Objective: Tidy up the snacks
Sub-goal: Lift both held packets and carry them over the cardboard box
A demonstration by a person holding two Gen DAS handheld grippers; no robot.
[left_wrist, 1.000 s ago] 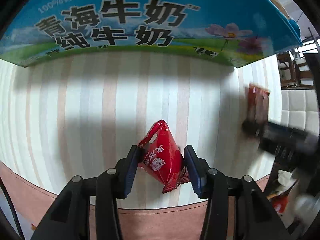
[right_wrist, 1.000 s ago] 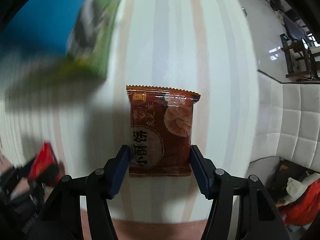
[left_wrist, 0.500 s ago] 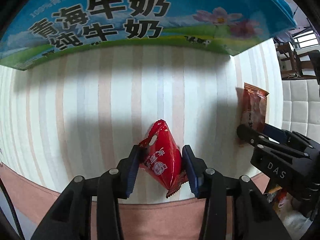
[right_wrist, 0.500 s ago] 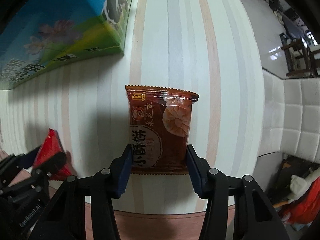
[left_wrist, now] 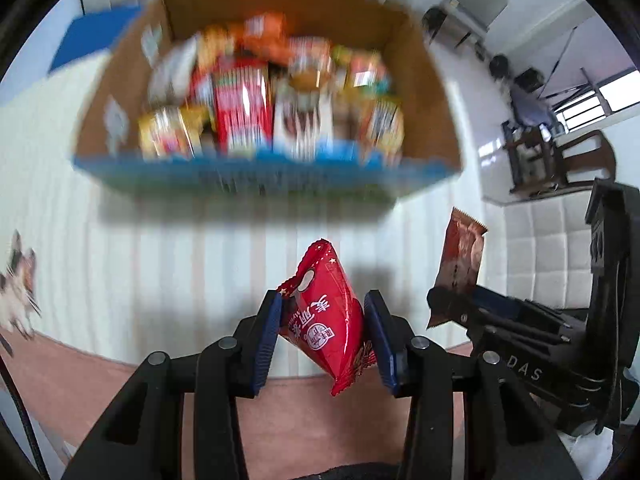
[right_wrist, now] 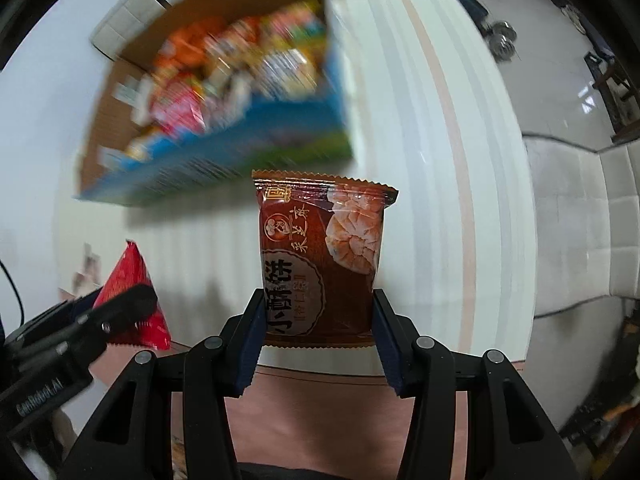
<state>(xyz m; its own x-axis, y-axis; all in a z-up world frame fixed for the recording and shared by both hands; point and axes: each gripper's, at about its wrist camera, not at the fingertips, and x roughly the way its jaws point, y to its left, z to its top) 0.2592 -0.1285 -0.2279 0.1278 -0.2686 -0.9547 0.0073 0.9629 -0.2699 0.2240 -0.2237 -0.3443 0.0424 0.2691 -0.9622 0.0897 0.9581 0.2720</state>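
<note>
Carrying two packets toward the box is judged to be the step in hand. The red packet (left_wrist: 326,320) is clamped between the blue pads of the left gripper (left_wrist: 324,334), whose jaws have just been closing on it and are now clenched against its sides. The brown packet (right_wrist: 322,260) is gripped low down by the right gripper (right_wrist: 318,344), its jaws likewise drawn in over the last moment and pressing both edges. Both packets hang clear of the striped surface (left_wrist: 180,272), with their shadows thrown on it below.

The cardboard box (left_wrist: 432,92), already crowded with snacks and blurred in both views, is seen at twelve o'clock from the left wrist and at ten o'clock from the right wrist. For the next move, each packet would have to be brought over the near blue wall and above a free gap before any release; with so little room inside, a packet could catch on the rim or land on top of others.

Both grippers are pointed steeply downward and held side by side, the right one showing at three o'clock in the left view.
</note>
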